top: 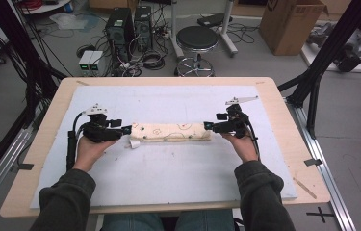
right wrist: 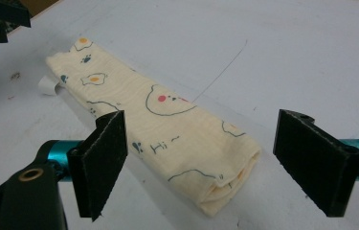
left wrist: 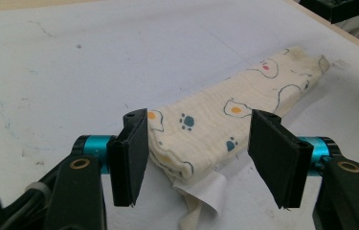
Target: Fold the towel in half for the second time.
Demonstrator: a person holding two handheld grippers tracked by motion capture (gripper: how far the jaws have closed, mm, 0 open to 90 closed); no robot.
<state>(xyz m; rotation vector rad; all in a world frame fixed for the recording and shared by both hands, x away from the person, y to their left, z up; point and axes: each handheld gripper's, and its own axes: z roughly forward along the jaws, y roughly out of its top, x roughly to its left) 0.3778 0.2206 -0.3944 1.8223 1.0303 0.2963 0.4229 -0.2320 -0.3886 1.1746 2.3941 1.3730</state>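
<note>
Cream printed cloth point(top: 173, 132) lies folded into a long narrow strip on the white surface point(top: 178, 173), left tongs point(left wrist: 198, 158) and right tongs point(right wrist: 201, 163) both spread wide off its ends, folding apparently finished.

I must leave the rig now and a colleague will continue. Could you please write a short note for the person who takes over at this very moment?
Left gripper: open, at the left end of the folded cloth; nothing is held.
Right gripper: open, at the right end of the cloth; nothing is held.
Cloth: lies flat on the white mat, folded into a long narrow strip, cream with a cartoon print. A white label sticks out at its left end.
Done: the lengthwise folds seem finished and the cloth is released.
Left: probably one more fold, end to end, if a smaller packet is wanted; otherwise take the grippers away.
</note>
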